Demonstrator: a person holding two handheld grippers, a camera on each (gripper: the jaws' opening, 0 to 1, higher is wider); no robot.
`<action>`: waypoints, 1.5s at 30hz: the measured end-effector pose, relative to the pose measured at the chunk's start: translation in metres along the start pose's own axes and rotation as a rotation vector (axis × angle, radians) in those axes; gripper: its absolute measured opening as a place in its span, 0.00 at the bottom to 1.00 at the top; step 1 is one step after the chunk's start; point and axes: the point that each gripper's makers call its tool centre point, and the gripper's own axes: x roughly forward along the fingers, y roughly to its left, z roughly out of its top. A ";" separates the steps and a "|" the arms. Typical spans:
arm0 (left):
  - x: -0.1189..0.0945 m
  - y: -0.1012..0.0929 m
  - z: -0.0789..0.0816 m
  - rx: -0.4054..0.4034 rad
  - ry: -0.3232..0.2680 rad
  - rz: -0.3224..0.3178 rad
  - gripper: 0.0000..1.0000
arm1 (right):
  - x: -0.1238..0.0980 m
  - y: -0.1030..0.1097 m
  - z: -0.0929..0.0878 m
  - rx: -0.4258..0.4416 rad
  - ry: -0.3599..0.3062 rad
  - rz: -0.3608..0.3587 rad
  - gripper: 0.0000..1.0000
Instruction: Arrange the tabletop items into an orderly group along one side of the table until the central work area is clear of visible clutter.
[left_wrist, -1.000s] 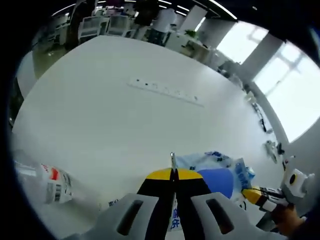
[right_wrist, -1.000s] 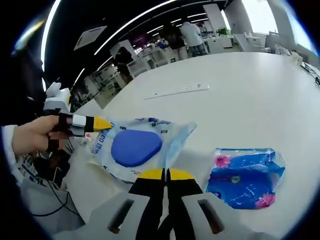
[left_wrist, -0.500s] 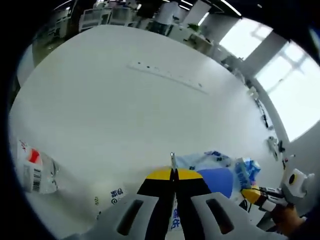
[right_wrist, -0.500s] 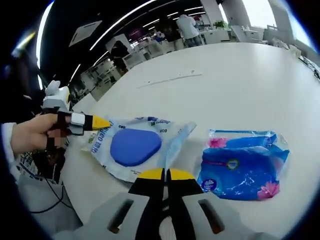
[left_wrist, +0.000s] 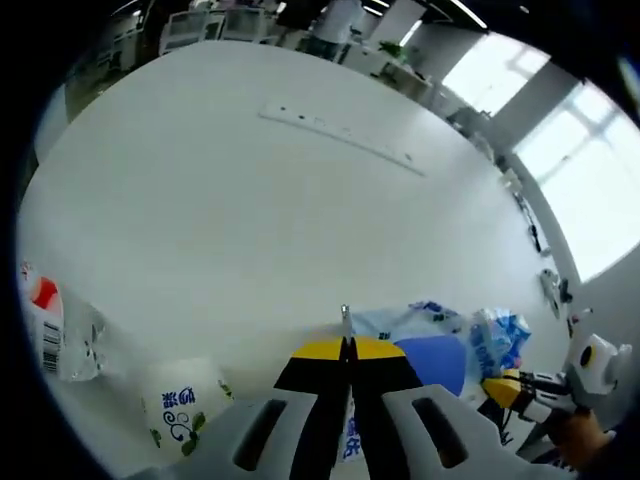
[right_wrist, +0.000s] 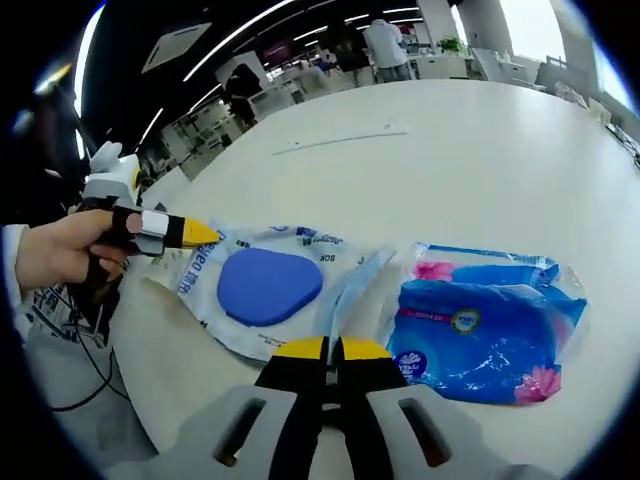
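A flat wet-wipes pack (right_wrist: 268, 288) with a blue oval lid lies between both grippers near the table edge. My left gripper (left_wrist: 345, 349) is shut on one end of it; in the right gripper view it (right_wrist: 203, 233) comes in from the left, held by a hand. My right gripper (right_wrist: 326, 349) is shut on the pack's opposite flap, and in the left gripper view it (left_wrist: 503, 387) enters from the right. A blue tissue pack (right_wrist: 490, 325) lies right beside the wipes pack (left_wrist: 432, 357), and it (left_wrist: 498, 338) sits just beyond the lid.
A white cup with blue print (left_wrist: 185, 424) and a clear bottle with a red label (left_wrist: 52, 330) lie at the near left. A white power strip (left_wrist: 340, 135) runs across the far table. Chairs, desks and people stand beyond the table.
Both grippers have carried the wipes pack up against the blue tissue pack. The left gripper view has shifted, bringing the white cup into view and sliding the bottle leftward.
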 end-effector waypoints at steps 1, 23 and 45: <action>0.001 0.001 -0.001 -0.002 0.001 0.002 0.00 | 0.002 0.000 -0.001 -0.012 0.009 0.000 0.00; 0.010 0.007 -0.006 -0.029 -0.021 0.017 0.00 | 0.008 -0.007 -0.002 -0.019 0.009 -0.008 0.01; -0.005 -0.007 0.002 -0.064 -0.079 0.014 0.22 | 0.003 0.011 0.011 -0.020 -0.047 0.057 0.24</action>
